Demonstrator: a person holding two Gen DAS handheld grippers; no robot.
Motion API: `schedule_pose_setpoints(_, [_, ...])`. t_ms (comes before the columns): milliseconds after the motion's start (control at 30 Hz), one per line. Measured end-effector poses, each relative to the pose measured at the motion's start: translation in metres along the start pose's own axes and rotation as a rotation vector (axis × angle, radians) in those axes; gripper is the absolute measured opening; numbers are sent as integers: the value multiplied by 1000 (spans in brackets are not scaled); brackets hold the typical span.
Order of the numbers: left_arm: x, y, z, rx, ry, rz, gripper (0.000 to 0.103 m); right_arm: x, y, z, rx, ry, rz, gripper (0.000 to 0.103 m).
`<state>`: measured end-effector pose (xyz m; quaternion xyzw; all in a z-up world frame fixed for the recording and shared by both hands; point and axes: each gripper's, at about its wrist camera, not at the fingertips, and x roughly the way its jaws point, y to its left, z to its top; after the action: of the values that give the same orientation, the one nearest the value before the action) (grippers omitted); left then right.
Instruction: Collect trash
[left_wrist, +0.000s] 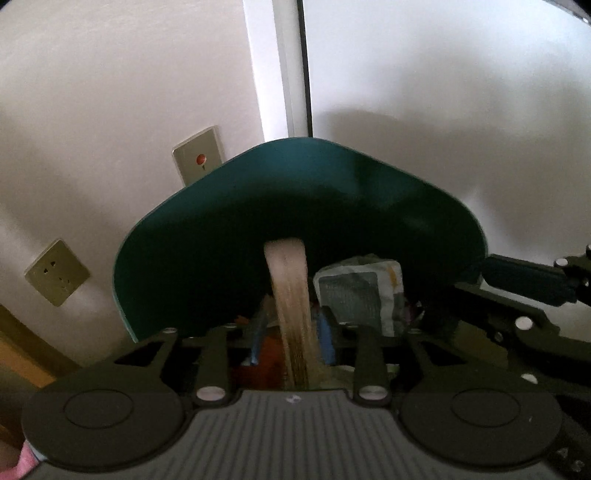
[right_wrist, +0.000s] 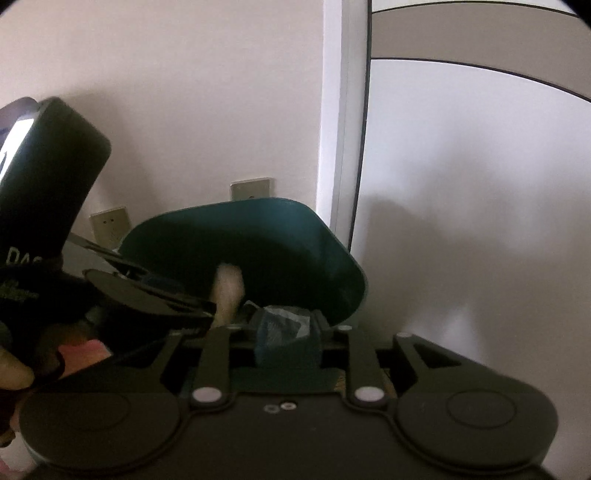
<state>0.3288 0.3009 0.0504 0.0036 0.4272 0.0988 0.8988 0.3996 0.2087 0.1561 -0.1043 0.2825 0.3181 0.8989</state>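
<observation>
Teal bin (left_wrist: 229, 236) against wall, left claw (left_wrist: 293, 343) part-open astride blurred pale strip (left_wrist: 290, 295), grip unclear, right claw (right_wrist: 286, 339) part-open over crumpled wrapper (right_wrist: 284, 321).

The bin's (left_wrist: 295, 206) lower half hides behind both grippers. The pale strip (left_wrist: 291, 314) is motion-blurred, its lower end hidden. The wrapper's (left_wrist: 354, 291) print is unreadable.

Both grippers tilt downward, close together, the left gripper (left_wrist: 293, 341) just left of the right gripper (right_wrist: 286, 341). Each has its fingers slightly parted. A hand (right_wrist: 22, 363) grips the left one's handle.
</observation>
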Motion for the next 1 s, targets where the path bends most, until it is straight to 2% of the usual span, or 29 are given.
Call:
schedule_pose_setpoints(33, [-3, 1, 0, -7, -6, -1, 45, -3, 0, 0, 2, -6, -1, 26])
schedule_pose_setpoints(67, [-6, 1, -1, -14, -14, -3, 62, -5, -1, 1, 6, -11, -2, 28])
schedule_pose_setpoints(133, [-16, 2, -2, -24, -44, -2, 73, -12, -2, 1, 22, -24, 0, 31])
schedule_pose_setpoints(467, [-65, -10, -18, -20, -110, -15, 74, -58, -4, -1, 44, -86, 2, 38])
schedule_pose_setpoints(600, [-95, -17, -27, -12, -163, -26, 74, -75, -4, -3, 54, -115, 5, 39])
schedule_pose_setpoints(667, [-109, -19, -33, -14, -192, -31, 81, -84, -5, -5, 64, -131, 17, 39])
schedule_pose_setpoints(767, [-128, -23, -41, -19, -239, -39, 81, -98, -6, -9, 70, -153, 31, 40])
schedule_pose_setpoints(1000, [-156, -29, -64, -35, -290, 6, 83, -133, -11, -26, 84, -204, 50, 50])
